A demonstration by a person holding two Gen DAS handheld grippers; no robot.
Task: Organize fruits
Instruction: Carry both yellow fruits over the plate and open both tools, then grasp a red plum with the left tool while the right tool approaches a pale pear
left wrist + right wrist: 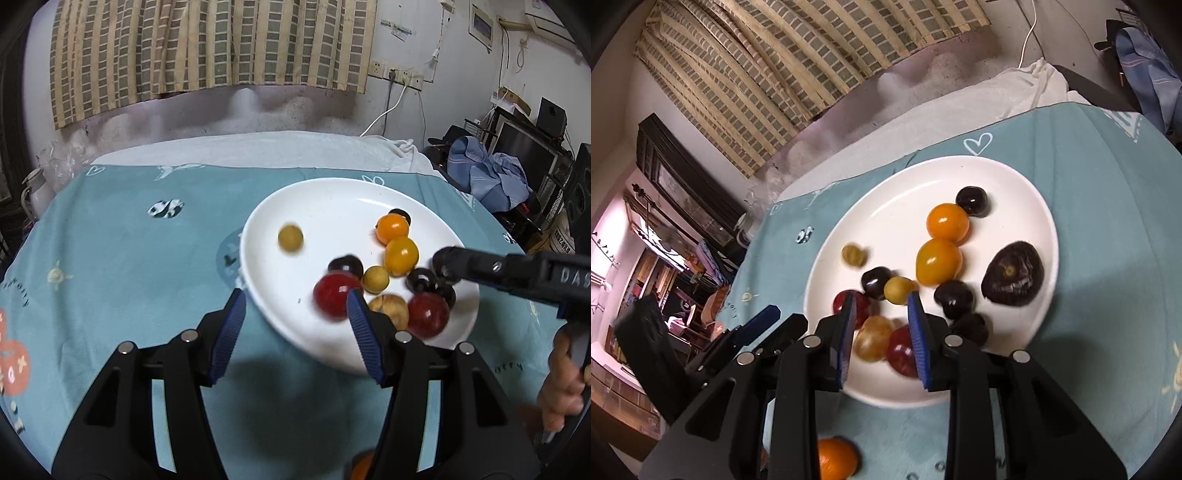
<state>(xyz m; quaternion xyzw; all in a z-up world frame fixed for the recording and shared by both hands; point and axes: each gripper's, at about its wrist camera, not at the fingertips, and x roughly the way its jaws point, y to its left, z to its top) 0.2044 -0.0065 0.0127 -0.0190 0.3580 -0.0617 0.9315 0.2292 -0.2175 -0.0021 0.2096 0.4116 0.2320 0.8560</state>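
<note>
On the round white ceramic plate (1027, 184), both hand-held grippers, left (295, 328) and right (882, 332), are hovering released; nudging blurred, likely rolling small yellow-green fruit (854, 254) risks spilling it.

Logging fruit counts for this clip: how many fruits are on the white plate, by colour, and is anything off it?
Orange fruits: 2
Yellow-green fruits: 2
Red fruits: 2
Tan fruit: 1
Small dark fruits: 4
Large wrinkled dark fruit: 1
Total on the plate: 12
Off the plate, orange fruit on the cloth: 1
</note>
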